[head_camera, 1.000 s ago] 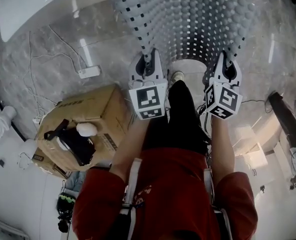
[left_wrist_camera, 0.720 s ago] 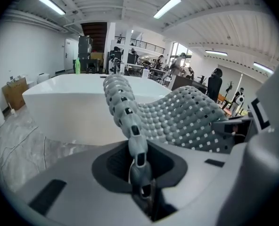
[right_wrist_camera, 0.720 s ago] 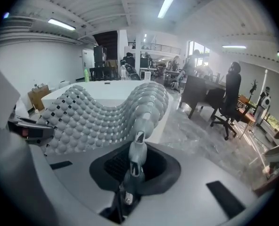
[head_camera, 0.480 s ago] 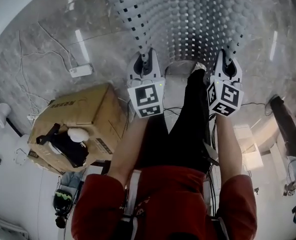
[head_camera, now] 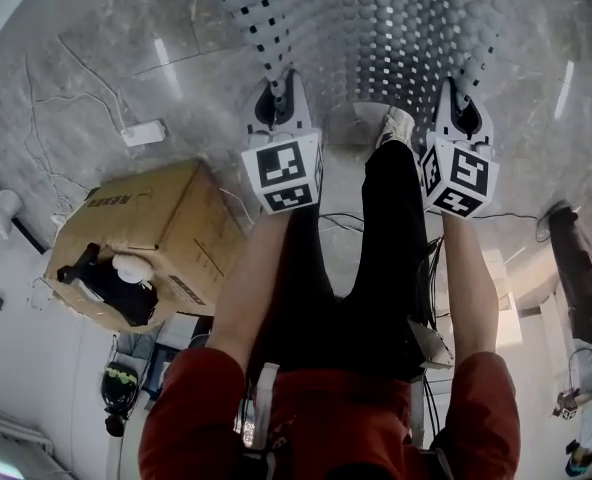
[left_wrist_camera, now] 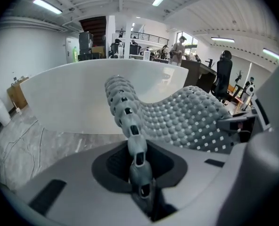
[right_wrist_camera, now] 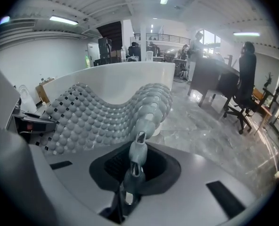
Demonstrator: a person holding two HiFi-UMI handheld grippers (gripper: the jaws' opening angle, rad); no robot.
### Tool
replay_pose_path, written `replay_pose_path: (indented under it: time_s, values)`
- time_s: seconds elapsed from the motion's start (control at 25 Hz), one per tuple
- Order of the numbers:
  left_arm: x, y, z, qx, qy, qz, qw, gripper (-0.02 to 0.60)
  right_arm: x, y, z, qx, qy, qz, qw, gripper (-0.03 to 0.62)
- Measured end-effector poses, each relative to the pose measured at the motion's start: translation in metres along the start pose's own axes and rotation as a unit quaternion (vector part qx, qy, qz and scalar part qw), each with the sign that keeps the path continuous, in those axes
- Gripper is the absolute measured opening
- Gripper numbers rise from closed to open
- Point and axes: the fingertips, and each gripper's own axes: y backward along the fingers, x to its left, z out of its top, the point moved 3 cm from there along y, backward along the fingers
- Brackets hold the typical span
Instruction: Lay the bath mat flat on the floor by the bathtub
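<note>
head view has the grey bubble-textured rubber bath mat with square holes (head_camera: 376, 28) filling the upper middle of the frame, over the grey marble floor (head_camera: 76, 78). its near edge runs across between the two tongs. the left gripper (head_camera: 278, 86) is clenched on the near left corner and the right gripper (head_camera: 464, 83) on the near right corner. in each gripper view a strip of the mat's edge sits pinched between the jaws. in the left gripper view the mat bulges upward, and the white curved bathtub (left_wrist_camera: 83, 88) stands just behind it. whether the mat's far edge rests on the floor i cannot tell.

bare marble lies open to the left of the mat as far as the white power strip (head_camera: 141, 132) and its thin cables. the brown cardboard box (head_camera: 141, 238) sits at the lower left, near the left forearm. more bare floor shows at the upper right.

against a second ago, both grippers have come down with the mat, and the mat's near edge sits higher in the frame. the tub's rim has all but left the upper left corner. the pale shoe (head_camera: 396, 126) has shifted right, between the grippers.

count: one mat, two grippers, one tub, one box, one power strip, one shoe in sight.
</note>
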Motion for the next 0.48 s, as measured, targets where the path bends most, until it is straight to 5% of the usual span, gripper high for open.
replay_pose_path:
  time_s: [0.48]
  values:
    - [-0.014,-0.105,-0.062,0.028,0.004,0.025,0.9993,0.074,-0.036,-0.112,-0.074,0.036,0.012,-0.004,0.999,0.046]
